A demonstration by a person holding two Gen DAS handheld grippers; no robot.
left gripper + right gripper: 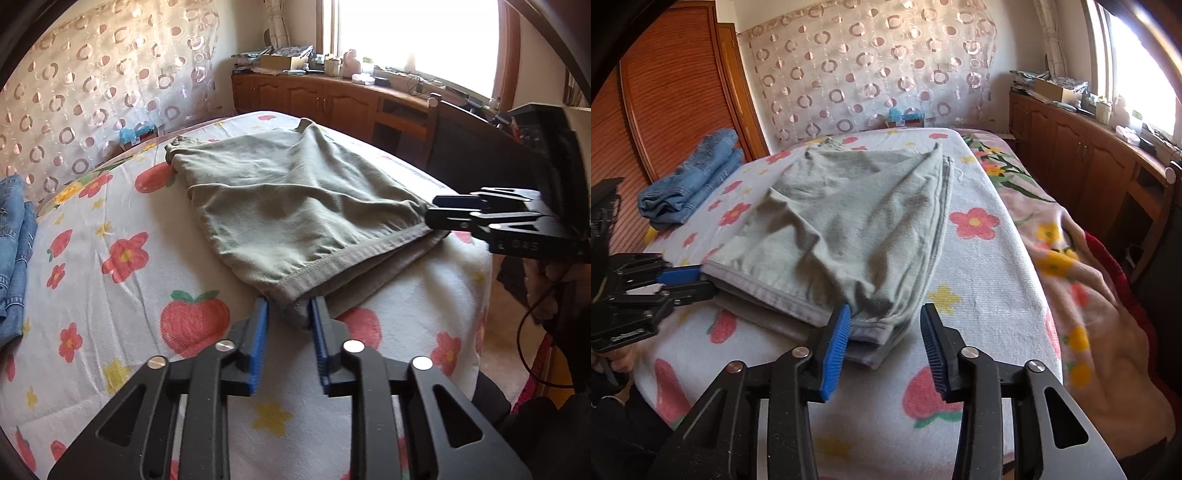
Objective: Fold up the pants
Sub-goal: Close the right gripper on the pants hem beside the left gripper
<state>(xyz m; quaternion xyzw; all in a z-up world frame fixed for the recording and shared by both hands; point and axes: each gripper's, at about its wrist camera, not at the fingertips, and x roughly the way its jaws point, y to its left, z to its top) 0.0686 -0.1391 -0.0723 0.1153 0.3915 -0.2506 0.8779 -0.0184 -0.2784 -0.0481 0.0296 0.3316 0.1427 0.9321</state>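
Note:
Grey-green pants [291, 206] lie folded over on the flowered bed cover [110, 295]; they also show in the right wrist view [857, 229]. My left gripper [290, 308] is open, its blue pads either side of the near hem corner. In the right wrist view it [698, 282] sits at the left hem corner. My right gripper [884, 319] is open around the other near corner of the hem. In the left wrist view it [436, 210] touches the right hem corner, side-on.
Folded blue jeans [694, 177] lie at the bed's far left, also in the left wrist view [14, 251]. A wooden cabinet [332, 96] with clutter runs under the window. A pink flowered blanket [1082, 280] hangs off the right side of the bed.

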